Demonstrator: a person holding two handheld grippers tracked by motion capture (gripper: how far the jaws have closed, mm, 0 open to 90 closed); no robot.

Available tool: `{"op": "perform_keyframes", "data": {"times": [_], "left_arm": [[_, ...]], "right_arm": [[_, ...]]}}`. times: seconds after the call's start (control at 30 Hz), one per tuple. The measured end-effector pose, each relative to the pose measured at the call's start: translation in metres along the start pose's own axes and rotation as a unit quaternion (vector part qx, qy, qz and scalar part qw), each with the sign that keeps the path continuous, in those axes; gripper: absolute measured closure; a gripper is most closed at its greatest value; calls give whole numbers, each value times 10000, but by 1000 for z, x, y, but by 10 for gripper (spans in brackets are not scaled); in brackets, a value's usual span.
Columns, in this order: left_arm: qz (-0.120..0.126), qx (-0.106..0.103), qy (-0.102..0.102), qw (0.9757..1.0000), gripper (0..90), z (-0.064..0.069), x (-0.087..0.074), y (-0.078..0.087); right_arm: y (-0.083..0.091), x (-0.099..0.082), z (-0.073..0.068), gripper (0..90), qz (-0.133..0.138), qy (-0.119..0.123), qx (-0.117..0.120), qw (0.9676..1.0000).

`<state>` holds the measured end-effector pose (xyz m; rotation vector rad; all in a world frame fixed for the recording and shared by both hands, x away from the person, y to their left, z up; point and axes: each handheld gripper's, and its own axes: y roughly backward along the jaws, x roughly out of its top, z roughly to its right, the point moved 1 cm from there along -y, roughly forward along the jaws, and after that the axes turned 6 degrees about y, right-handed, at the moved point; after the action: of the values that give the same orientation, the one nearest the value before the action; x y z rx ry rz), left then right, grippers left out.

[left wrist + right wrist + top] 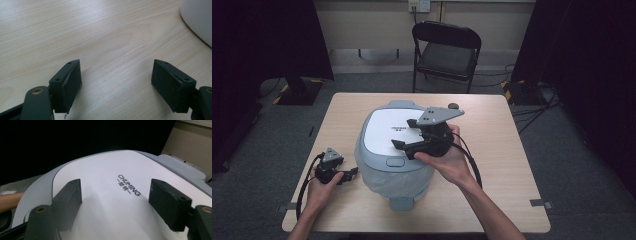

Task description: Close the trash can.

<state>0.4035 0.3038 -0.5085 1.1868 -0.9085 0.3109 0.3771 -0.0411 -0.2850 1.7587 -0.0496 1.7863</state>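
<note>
Cooker (394, 147) sits mid-desk (502, 165), lid shut, latch button facing the person. Right gripper (404, 143) hovers right over the white lid, jaws spread and pinching nothing (the logo sits between them in the right gripper view). Left gripper (351, 172) is parked low beside the cooker's left wall, jaws spread too, so right's nearer that button.

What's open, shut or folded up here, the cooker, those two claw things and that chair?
Rice cooker: lid shut, upright on the table.
Left gripper: jaws open, nothing between them, low over the table beside the cooker.
Right gripper: jaws open, over the cooker's lid, gripping nothing.
Folding chair: unfolded, seat vacant.
</note>
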Motion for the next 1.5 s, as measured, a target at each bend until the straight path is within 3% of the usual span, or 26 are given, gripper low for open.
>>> {"op": "perform_keyframes", "data": {"times": [0.23, 0.53, 0.87, 1.0, 1.5], "left_arm": [[0, 4, -7, 10000, 233, 0, -1, 1], [-4, -10, -24, 10000, 226, 0, -1, 1], [3, -29, -6, 10000, 224, 0, -1, 1], [2, -28, -7, 10000, 224, 0, -1, 1], [6, -20, 16, 10000, 223, 0, -1, 1]], "right_arm": [[11, -4, 13, 219, -15, -207, -189, 9996], [46, -18, 41, 207, 57, -489, -857, 9951], [82, -46, 70, 208, -169, -883, -1489, 9848], [90, -68, 77, 207, -310, -1127, -1694, 9786], [107, -150, 88, 196, -690, -1714, -2002, 9622]]}}
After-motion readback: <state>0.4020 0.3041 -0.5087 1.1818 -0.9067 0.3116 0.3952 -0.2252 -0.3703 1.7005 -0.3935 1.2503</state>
